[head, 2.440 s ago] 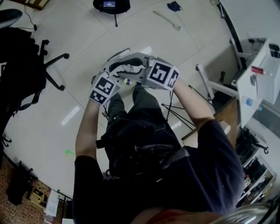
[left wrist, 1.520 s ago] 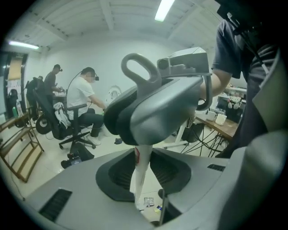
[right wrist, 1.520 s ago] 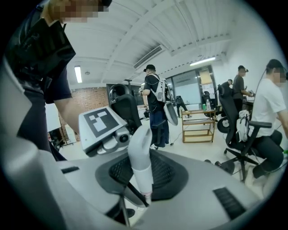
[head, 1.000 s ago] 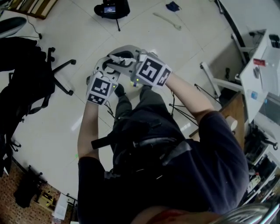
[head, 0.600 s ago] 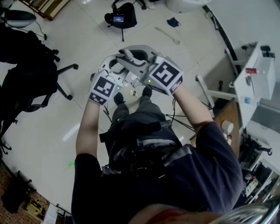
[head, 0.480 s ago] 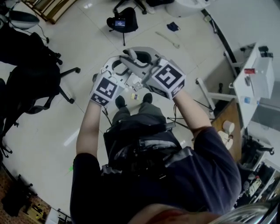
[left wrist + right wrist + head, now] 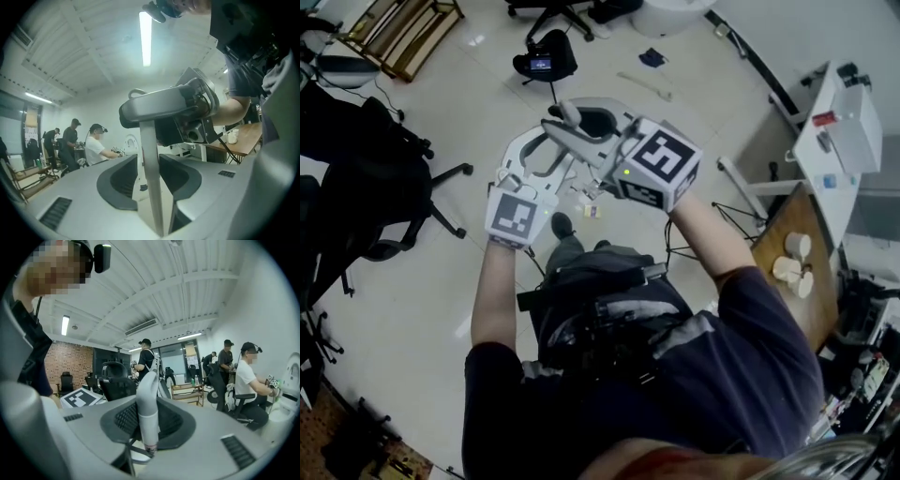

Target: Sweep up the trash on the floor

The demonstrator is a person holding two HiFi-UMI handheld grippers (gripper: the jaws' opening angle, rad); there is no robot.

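Over the pale floor (image 7: 422, 281), both grippers are pictured raised higher than a second earlier, the right gripper (image 7: 149, 414) clamped on a white handle (image 7: 146, 390), the left gripper (image 7: 149, 161), jaws just opened, held apart around a thin grey bar (image 7: 155, 206), while trash scraps (image 7: 587, 210) are left beside a dark shoe (image 7: 562, 225).

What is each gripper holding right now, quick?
Left gripper: open, fingers have just been opening; thin grey bar between them.
Right gripper: closed on the white handle.
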